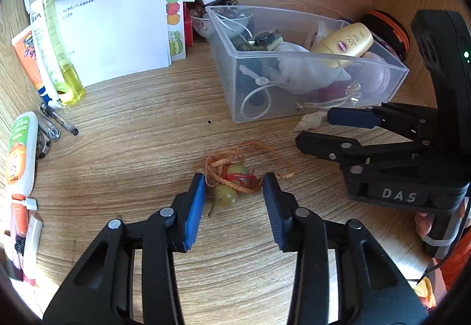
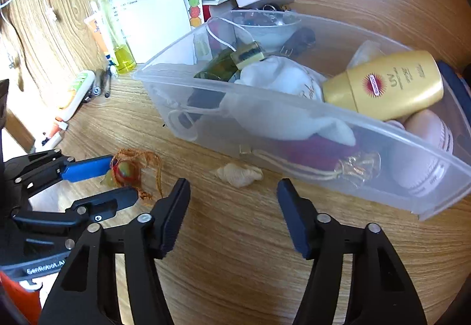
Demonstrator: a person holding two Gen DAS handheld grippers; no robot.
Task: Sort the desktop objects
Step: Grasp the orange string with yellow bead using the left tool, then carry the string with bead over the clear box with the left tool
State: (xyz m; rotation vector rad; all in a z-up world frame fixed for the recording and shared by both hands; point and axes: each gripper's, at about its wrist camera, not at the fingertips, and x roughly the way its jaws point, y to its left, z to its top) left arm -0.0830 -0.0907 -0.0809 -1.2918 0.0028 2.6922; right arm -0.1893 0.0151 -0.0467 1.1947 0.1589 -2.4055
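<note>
Straddling a green gourd pendant (image 1: 228, 192) on the wooden desk (image 1: 132, 133), the left gripper (image 1: 234, 198) stands with fingers apart.

Right gripper (image 2: 232, 213), also spread wide, hovers before a small seashell (image 2: 240, 173) lying just beside the clear plastic bin (image 2: 294, 115).

A wood-grain desk (image 1: 132, 133) is seen. Directly on it are laid a clear plastic bin (image 1: 294, 107), a green gourd charm (image 1: 228, 192) with an orange cord, a small seashell (image 1: 310, 120), white papers (image 1: 117, 30), a yellow spray bottle (image 1: 56, 39), pens (image 1: 59, 121) and tubes (image 1: 22, 148).
</note>
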